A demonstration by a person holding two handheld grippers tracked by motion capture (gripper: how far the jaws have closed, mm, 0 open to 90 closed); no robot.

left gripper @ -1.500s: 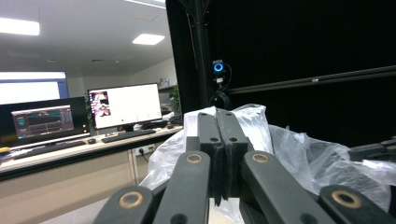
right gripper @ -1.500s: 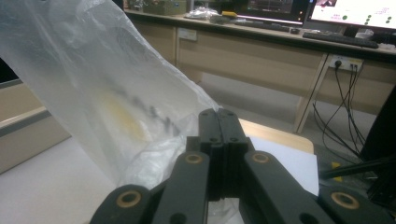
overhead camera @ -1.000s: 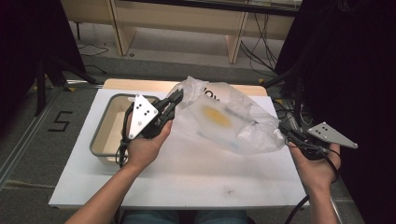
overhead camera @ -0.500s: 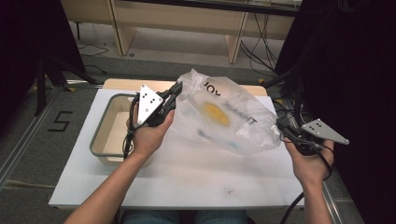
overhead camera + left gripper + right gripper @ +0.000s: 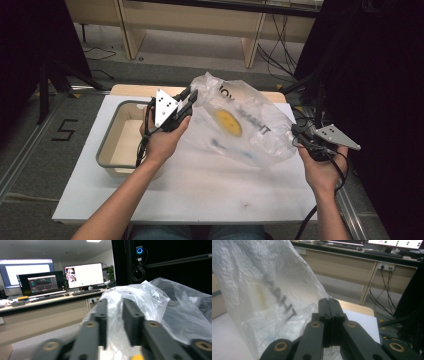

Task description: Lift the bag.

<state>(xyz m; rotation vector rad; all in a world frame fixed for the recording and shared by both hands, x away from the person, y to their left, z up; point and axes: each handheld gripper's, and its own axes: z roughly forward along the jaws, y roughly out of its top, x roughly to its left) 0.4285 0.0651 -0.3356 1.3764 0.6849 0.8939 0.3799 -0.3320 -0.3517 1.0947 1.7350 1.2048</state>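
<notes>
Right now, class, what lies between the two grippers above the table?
In the high view, the clear plastic bag spans from the left gripper to the right gripper, which is shut on its edge.

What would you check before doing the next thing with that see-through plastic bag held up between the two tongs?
1. Right tongs clamped on the crinkly see-through plastic bag: ok, jaws pressed together with film pinched between them.
2. Left tongs gripping the bag: not ok, the jaws have just been opening; film sits in the gap but the pads stand apart.
3. Bag lifted off the white table board: cannot tell, its lower edge hangs close to the board.
4. Anything inside the bag: cannot tell, only a yellow print and dark lettering show through.
5. Grey-rimmed beige tub beside the bag, free to receive: ok, nothing visible in it.
</notes>
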